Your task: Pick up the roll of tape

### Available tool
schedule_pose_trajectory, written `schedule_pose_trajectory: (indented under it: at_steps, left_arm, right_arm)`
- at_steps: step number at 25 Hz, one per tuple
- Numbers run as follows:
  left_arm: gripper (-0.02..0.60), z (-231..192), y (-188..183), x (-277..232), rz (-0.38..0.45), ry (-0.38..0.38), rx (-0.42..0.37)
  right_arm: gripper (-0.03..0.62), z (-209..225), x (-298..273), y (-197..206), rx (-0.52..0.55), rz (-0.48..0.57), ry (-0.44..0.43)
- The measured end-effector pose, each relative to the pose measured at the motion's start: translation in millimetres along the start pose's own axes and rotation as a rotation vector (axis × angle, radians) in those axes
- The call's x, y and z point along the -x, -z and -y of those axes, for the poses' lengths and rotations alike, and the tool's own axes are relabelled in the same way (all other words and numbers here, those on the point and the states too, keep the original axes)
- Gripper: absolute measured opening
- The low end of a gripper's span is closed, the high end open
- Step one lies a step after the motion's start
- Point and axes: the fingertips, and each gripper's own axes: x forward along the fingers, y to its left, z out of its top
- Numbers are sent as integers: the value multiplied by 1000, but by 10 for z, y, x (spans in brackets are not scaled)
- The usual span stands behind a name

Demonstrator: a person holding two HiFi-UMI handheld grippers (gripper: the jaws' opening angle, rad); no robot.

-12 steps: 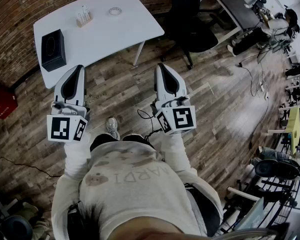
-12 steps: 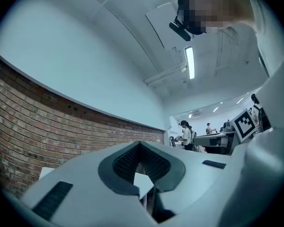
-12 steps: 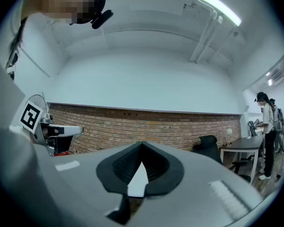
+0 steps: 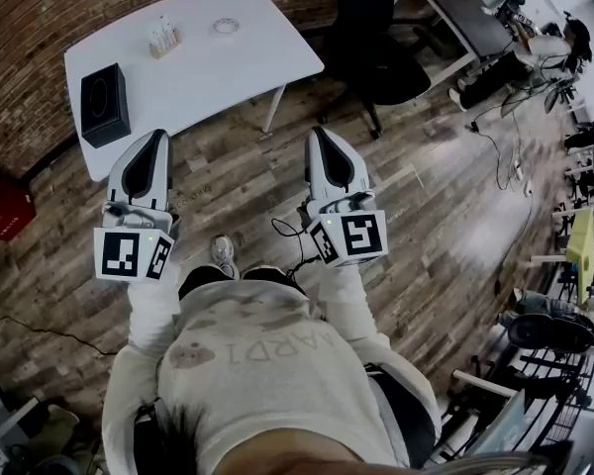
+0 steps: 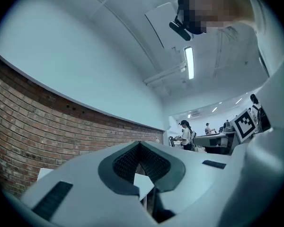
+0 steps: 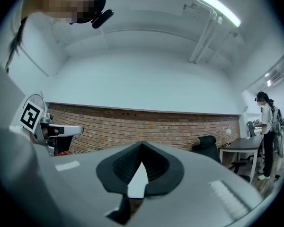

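Observation:
The roll of tape (image 4: 227,26) is a small pale ring lying flat near the far edge of the white table (image 4: 228,72). I stand on the wooden floor short of the table, a gripper in each hand at waist height. My left gripper (image 4: 154,137) points at the table's near edge, its jaws closed tip to tip with nothing between them (image 5: 139,144). My right gripper (image 4: 320,133) is level with it, off the table's right corner, also shut and empty (image 6: 142,144). Neither gripper touches the tape. Neither gripper view shows the tape.
On the table a black box (image 4: 105,105) lies at the left and a small holder with bottles (image 4: 163,38) stands near the tape. A black office chair (image 4: 381,57) and a dark desk (image 4: 465,13) stand to the right. A red crate (image 4: 0,204) sits far left by the brick wall.

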Motion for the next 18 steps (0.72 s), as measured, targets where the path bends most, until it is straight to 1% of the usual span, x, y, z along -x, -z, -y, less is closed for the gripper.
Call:
schedule_pose_trajectory:
  at_steps: [7, 13, 18]
  left_arm:
    - [6, -175, 28, -224, 0, 3, 1]
    - [6, -416, 91, -507, 8, 15, 1]
    - [6, -561, 113, -754, 13, 37, 3]
  right_arm:
    - [9, 68, -267, 39, 3, 3, 4]
    - [9, 177, -591, 122, -13, 16, 37]
    - [9, 250, -847, 142, -11, 24, 48]
